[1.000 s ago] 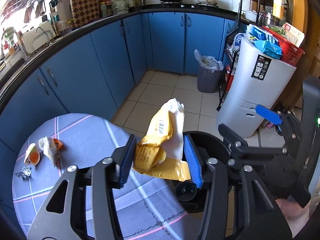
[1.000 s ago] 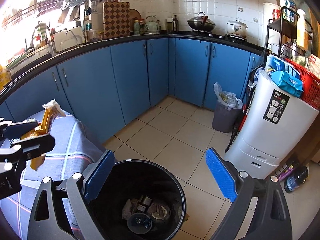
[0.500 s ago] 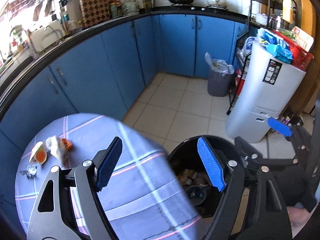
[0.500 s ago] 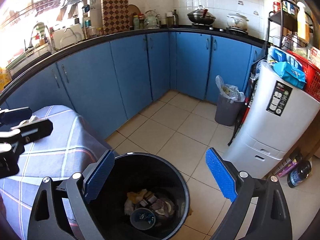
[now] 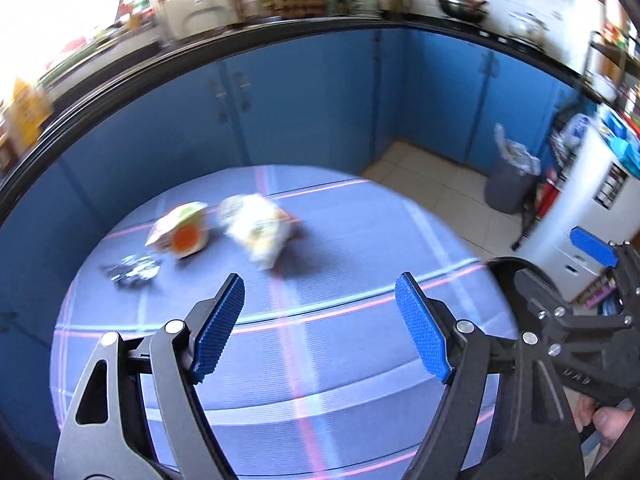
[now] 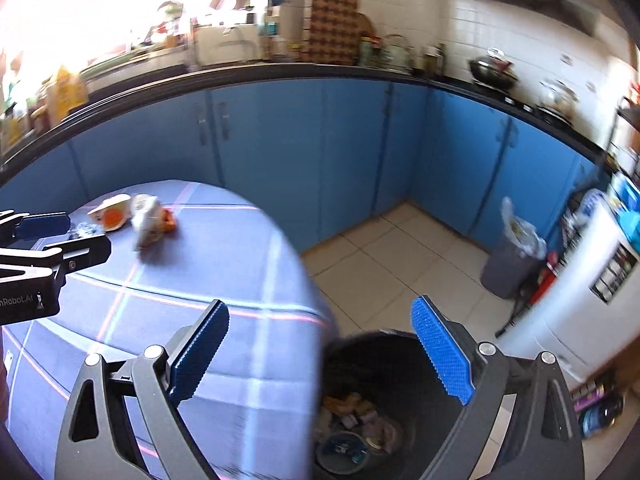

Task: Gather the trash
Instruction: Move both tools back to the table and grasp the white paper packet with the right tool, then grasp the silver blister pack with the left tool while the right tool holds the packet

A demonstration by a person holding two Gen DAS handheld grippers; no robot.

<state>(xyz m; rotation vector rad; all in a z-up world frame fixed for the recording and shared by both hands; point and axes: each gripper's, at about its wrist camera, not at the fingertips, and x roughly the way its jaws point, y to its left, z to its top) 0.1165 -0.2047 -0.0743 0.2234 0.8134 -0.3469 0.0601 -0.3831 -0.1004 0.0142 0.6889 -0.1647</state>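
Three pieces of trash lie close together on the far part of the round table (image 5: 360, 360), all blurred: a crumpled white wrapper (image 5: 256, 228) with orange on it, just to its left a small cup (image 5: 180, 232) with an orange face and its lid peeled up, and further left a scrap of crinkled foil (image 5: 130, 271). The table wears a blue cloth with pink and white lines. The left gripper (image 5: 320, 320) hangs above the nearer part of the cloth, jaws spread wide with nothing between them. The right gripper (image 6: 320, 354) is likewise released and empty, straddling the table edge and the black bin (image 6: 400, 364) on the floor beside it, where more trash already lies at the bottom. Beyond are blue cabinets (image 6: 280, 152), a tiled floor and a small grey bin (image 6: 510, 268) with a bag in it.
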